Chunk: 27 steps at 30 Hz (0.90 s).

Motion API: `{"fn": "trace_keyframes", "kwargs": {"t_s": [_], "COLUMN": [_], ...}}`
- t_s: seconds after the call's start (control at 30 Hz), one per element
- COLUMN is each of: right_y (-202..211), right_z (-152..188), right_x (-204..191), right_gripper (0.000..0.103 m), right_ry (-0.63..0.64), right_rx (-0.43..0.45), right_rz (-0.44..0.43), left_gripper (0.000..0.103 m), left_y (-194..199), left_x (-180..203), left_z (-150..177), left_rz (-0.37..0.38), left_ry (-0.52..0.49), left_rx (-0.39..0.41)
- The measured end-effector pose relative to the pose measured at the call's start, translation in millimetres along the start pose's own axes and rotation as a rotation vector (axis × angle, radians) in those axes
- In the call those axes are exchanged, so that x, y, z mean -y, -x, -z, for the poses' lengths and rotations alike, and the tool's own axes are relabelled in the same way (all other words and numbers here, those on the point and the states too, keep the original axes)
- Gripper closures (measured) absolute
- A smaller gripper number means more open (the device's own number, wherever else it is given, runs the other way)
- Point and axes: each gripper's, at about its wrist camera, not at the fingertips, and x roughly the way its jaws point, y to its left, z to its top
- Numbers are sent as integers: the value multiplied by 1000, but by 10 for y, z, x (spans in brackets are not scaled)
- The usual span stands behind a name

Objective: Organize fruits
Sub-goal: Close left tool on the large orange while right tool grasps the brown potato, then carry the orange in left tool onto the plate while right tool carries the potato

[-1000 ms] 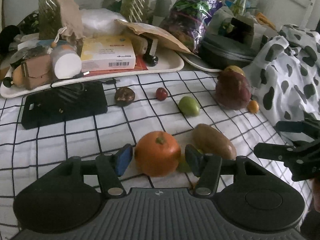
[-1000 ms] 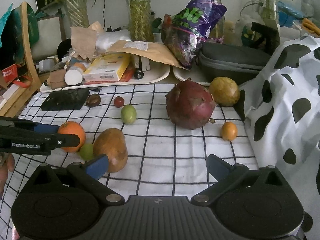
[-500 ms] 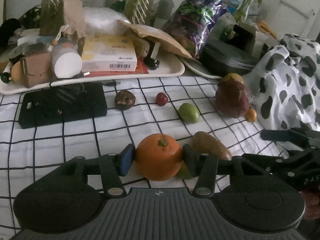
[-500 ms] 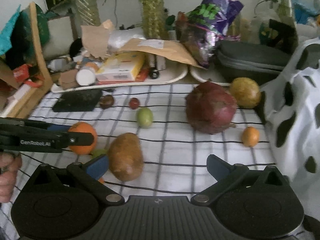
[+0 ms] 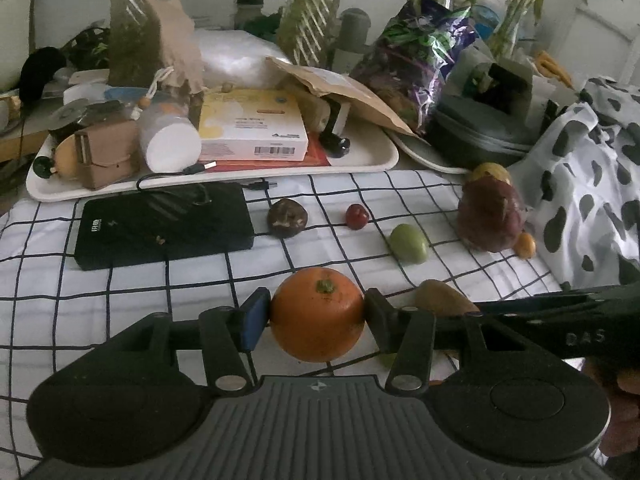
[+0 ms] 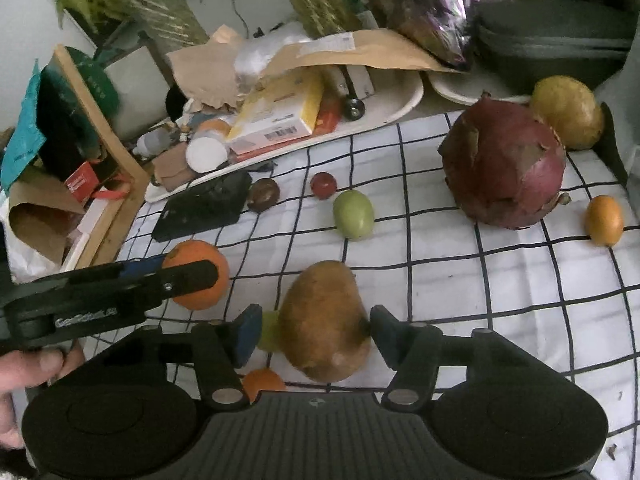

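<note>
— What has the left gripper (image 5: 317, 314) got?
— Its fingers are closed against both sides of the orange (image 5: 316, 314), stem end up, just above the checked cloth (image 5: 120, 280).
— And the right gripper (image 6: 316, 330)?
— Partly open around the brown mango (image 6: 326, 322); the right finger seems to touch it, the left stands apart; whether it grips, I cannot tell.
— Containers?
— A white tray (image 5: 360, 156) behind holds a yellow box (image 5: 252, 130) and clutter.

Left tool (image 5: 317, 315) pads pressed on an orange (image 5: 317, 314), right tool (image 6: 312, 330) fingers straddling a brown fruit (image 6: 326, 320), not clamped
</note>
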Motion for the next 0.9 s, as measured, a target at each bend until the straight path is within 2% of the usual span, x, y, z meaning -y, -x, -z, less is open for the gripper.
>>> {"fn": "trace_keyframes", "kwargs": {"t_s": [0.27, 0.6, 0.9], "right_y": [-54, 328, 645], "right_z": [5, -8, 193], "right_x": [127, 35, -36], "right_gripper": [54, 55, 55], "right_ry": [-106, -40, 3], "right_rx": [-4, 99, 128], "right_rz": [-20, 11, 29], "left_gripper": [53, 53, 53], "left_y": [10, 123, 401], "left_x": [18, 84, 198], "left_z": [7, 67, 293], "left_rz": [11, 21, 48], "left_ry": [-9, -31, -59], "left_rx": [0, 18, 44]}}
